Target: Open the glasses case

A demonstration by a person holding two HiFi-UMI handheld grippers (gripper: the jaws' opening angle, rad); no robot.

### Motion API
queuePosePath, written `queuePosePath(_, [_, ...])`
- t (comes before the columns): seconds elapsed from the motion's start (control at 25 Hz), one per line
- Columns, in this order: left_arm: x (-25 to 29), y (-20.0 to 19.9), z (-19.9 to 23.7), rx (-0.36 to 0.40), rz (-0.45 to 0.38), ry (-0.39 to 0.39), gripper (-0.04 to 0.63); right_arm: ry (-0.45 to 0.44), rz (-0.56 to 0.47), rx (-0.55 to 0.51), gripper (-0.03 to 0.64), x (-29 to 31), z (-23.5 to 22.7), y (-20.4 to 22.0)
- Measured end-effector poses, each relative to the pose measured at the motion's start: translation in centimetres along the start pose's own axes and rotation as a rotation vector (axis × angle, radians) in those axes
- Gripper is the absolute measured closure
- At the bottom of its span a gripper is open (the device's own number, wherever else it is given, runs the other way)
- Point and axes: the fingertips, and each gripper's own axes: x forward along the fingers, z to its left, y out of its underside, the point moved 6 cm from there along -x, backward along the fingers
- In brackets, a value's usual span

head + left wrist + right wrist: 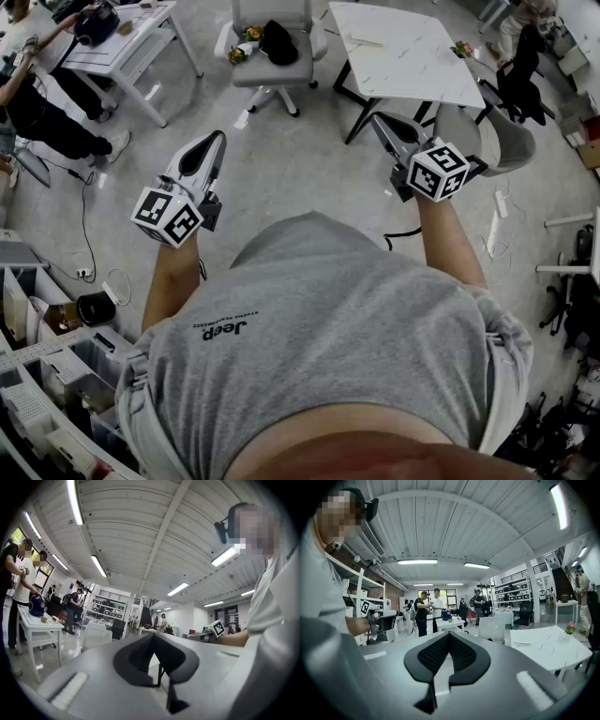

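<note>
Your grey shirt (319, 319) fills the near view; beyond it you hold both tools level above the floor (309, 159). Your left tool (216, 141) and right tool (382, 122) are each fully closed on nothing. No glasses case shows in any view, so nothing looks begun: finding, gripping and opening it all remain.

The right gripper (449, 635) has a body of smooth, matt grey plastic, and its pads (432, 656) are black with a fine dotted grip texture. The left gripper (153, 637) shows the same matt grey plastic shell, with black jaw linings too dark to resolve any texture. The shirt (328, 328) is grey knit cloth, soft and matt; the table (412, 47) has a smooth top with a white marbled pattern, and the floor (309, 159) is a pale, smooth hard surface with a faint sheen.
</note>
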Motion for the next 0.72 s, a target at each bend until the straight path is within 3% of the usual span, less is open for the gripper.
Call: queuePosePath(0.72, [1.9, 0.9, -1.6, 0.009, 0.010, -0.017, 0.541, 0.005, -0.024, -0.016, 0.614, -1.2, -2.4, -0.2])
